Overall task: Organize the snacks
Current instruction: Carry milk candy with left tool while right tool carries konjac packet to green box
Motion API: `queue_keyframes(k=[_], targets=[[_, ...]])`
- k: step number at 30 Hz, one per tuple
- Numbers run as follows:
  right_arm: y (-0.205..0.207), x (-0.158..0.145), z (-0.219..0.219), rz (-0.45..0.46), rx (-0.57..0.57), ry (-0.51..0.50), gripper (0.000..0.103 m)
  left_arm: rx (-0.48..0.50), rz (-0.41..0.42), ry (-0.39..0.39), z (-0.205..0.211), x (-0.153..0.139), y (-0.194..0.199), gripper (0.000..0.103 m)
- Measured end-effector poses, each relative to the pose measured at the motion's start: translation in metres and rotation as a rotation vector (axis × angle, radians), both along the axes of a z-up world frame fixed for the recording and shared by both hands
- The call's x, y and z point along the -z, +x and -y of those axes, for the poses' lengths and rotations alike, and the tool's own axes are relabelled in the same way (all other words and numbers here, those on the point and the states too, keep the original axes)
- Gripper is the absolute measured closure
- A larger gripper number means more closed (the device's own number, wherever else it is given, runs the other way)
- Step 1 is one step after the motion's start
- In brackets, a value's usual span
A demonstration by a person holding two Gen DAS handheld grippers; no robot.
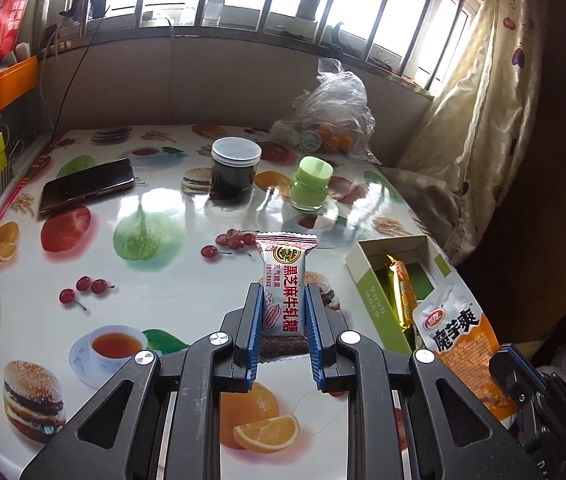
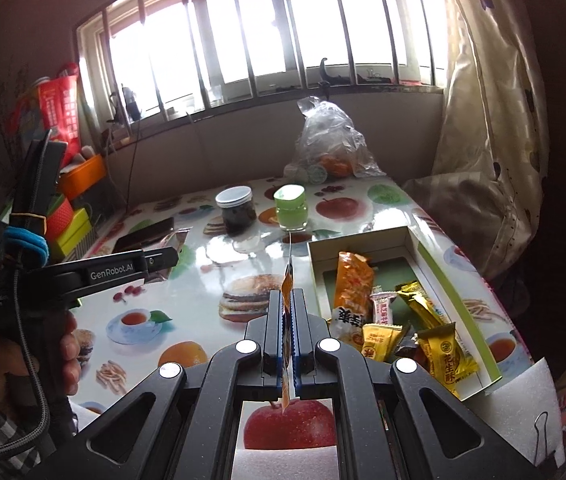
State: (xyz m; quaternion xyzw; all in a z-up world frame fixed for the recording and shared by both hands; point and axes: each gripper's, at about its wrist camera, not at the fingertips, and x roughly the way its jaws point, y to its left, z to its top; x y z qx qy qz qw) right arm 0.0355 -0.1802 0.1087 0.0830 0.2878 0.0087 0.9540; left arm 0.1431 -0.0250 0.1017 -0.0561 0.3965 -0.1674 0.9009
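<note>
Two snacks are in hand: the left gripper clamps a black sesame nougat candy above the worktop, and the right gripper pinches an orange konjac pouch edge-on. Each should be carried over the open box and lowered before release. Only the right wrist view shows the box's snacks; only the left shows the pouch's printed face.

Orange packet shows edge-on only — its face hidden between the tongs.

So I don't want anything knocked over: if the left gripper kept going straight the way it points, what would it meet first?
Probably the bare table, since the left gripper, shut on a candy, points downward. Farther along that line stand the dark jar and green jar; depth is unclear.
</note>
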Motion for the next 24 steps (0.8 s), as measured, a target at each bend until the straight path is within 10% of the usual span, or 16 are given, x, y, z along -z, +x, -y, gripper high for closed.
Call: queue_keyframes(k=[24], targets=[[-0.014, 0.021, 0.082, -0.038, 0.169, 0.054, 0.099, 0.189, -0.063, -0.032, 0.094, 0.012, 0.012, 0.082]])
